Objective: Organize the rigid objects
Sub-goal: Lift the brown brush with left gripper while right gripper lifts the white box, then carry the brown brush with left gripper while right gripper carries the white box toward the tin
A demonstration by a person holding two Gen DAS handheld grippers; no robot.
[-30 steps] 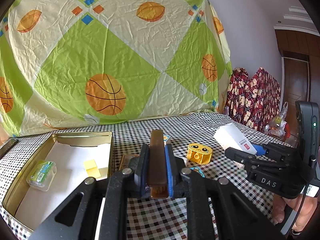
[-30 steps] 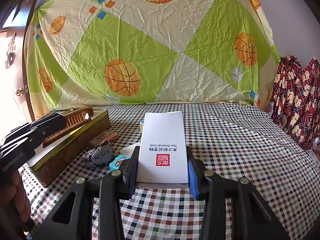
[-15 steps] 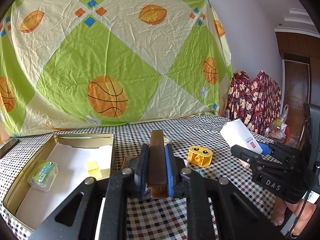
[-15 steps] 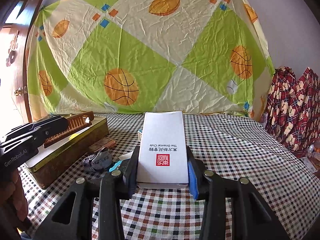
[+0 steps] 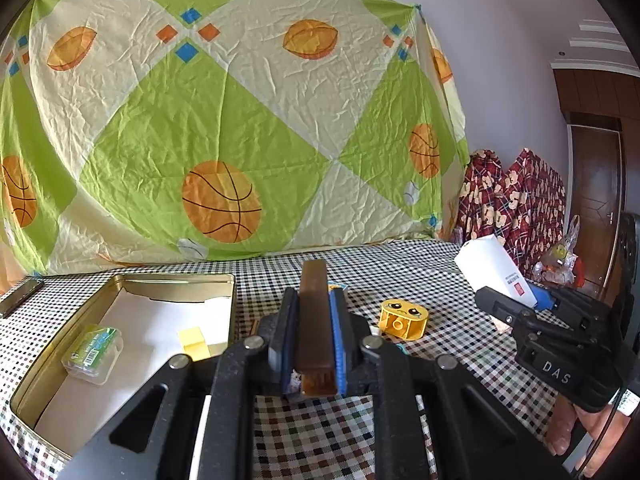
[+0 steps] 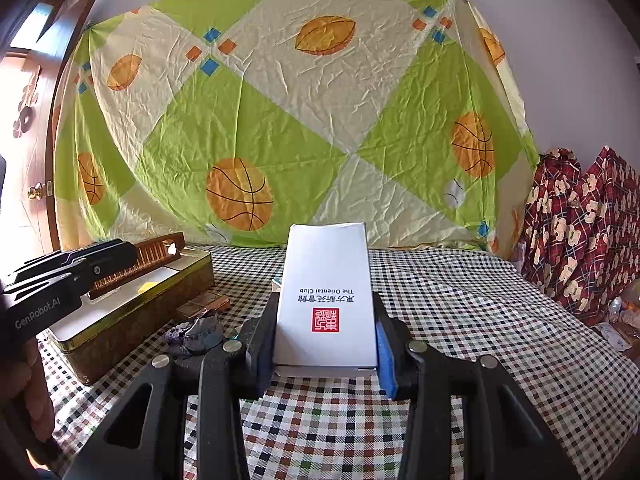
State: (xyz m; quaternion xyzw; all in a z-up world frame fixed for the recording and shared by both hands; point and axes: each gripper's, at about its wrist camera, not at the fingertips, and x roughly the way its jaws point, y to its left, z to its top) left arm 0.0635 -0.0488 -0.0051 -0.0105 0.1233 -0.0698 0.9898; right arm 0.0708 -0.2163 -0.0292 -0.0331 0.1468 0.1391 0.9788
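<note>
My left gripper (image 5: 314, 334) is shut on a brown wooden brush (image 5: 315, 320), held above the checked table just right of an open gold tin (image 5: 120, 280). The tin holds a small clear box with a green label (image 5: 93, 347) and a yellow block (image 5: 193, 340). My right gripper (image 6: 326, 334) is shut on a white carton with a red seal (image 6: 326, 292), held above the table. The carton also shows in the left wrist view (image 5: 494, 268), and the brush in the right wrist view (image 6: 140, 264), over the tin (image 6: 132, 316).
A yellow toy brick with a face (image 5: 403, 318) lies on the checked cloth between the grippers. A brown flat packet (image 6: 204, 304) and a crumpled dark wrapper (image 6: 198, 334) lie beside the tin. A basketball-print sheet hangs behind; plaid bundles (image 6: 584, 232) stand at the right.
Both grippers have risen and tilted up a little with their objects still held. Nothing was let go.
</note>
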